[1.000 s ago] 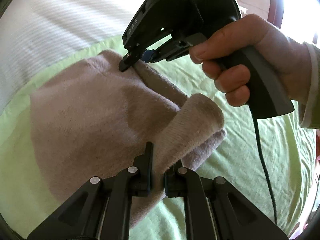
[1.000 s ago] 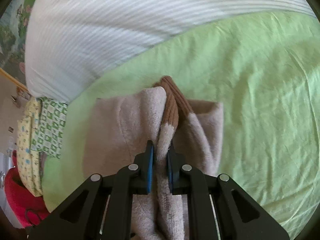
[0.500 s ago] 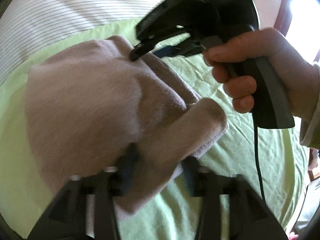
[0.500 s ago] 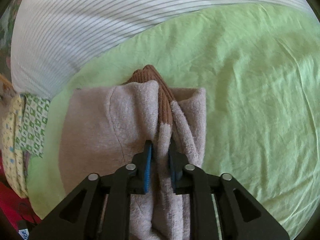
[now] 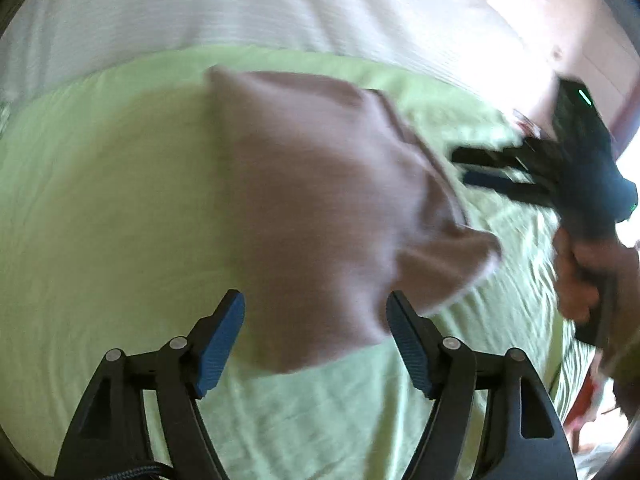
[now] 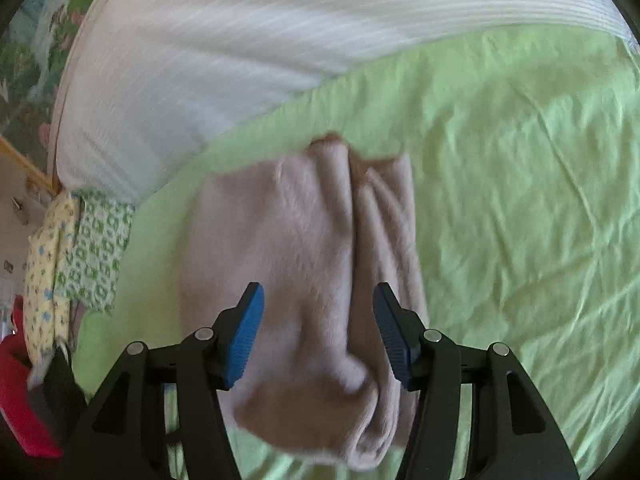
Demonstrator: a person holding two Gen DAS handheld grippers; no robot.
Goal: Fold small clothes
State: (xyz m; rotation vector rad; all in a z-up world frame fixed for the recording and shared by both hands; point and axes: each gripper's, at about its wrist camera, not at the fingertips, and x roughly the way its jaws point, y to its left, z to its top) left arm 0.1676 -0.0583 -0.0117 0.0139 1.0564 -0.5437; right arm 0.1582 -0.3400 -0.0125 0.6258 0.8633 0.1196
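Observation:
A small beige fleece garment (image 5: pixel 320 200) lies folded on the green bedsheet (image 5: pixel 100 200). In the right wrist view the garment (image 6: pixel 300 260) shows a brown ribbed cuff (image 6: pixel 332 138) at its far end. My left gripper (image 5: pixel 316 332) is open and empty, its blue pads just short of the garment's near edge. My right gripper (image 6: pixel 318 328) is open and empty, with the garment lying under and between its pads. In the left wrist view the right gripper (image 5: pixel 480 168) hangs at the right, beside the garment, held by a hand (image 5: pixel 588 276).
A white striped cover (image 6: pixel 240 40) lies beyond the green sheet. Folded patterned clothes (image 6: pixel 76 248) are stacked at the left edge, with something red (image 6: pixel 20 392) below them. The green sheet (image 6: pixel 520 200) stretches to the right.
Both grippers have opened and let go of the garment. They have drawn back from it, and the garment now lies flat on the sheet.

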